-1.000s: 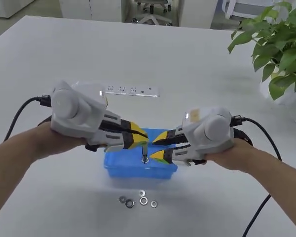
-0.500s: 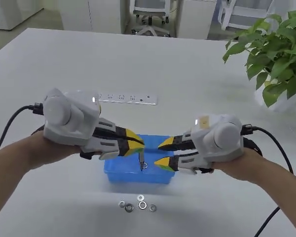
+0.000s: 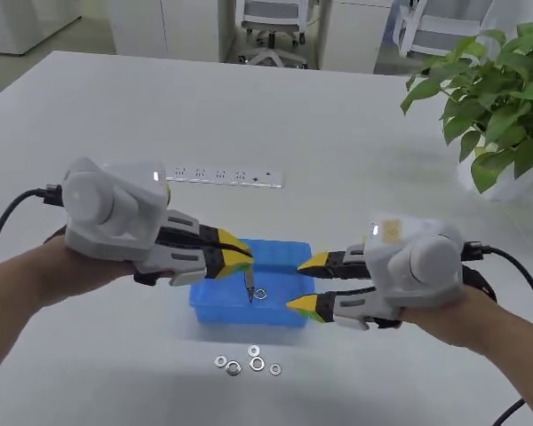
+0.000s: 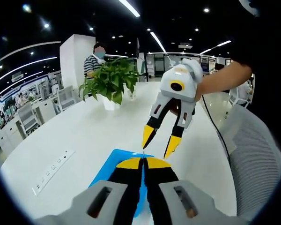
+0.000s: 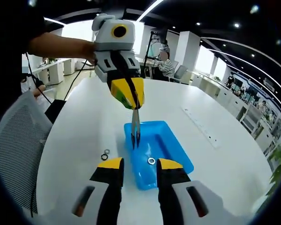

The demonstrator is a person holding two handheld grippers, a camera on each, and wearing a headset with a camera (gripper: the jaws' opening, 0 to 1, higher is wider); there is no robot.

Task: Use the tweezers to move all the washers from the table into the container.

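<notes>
Washers (image 3: 257,364): we count six in the head view. Five lie loose on the table (image 3: 382,160) in a tight cluster at lower centre, and one (image 3: 261,294) lies inside the container (image 3: 240,315).
Other counts: one blue container, one pair of tweezers (image 3: 249,286), and two grippers, one in each hand.
Left side: our left gripper (image 3: 240,253) has its jaws pressed together on the top of the tweezers. They hang tips down over the container at the centre of the head view.
Right side: our right gripper (image 3: 299,284) has its jaws apart with nothing between them. It hovers at the container's right edge in the head view.
Tweezer tips: they are just beside the washer in the container, and we cannot tell whether they touch it.
Washers against the grippers: in the head view the loose cluster sits below both sets of jaw tips, apart from each. In the right gripper view two loose washers (image 5: 104,156) show just above its left jaw tip, and the washer in the container (image 5: 151,161) shows between its two jaw tips.
</notes>
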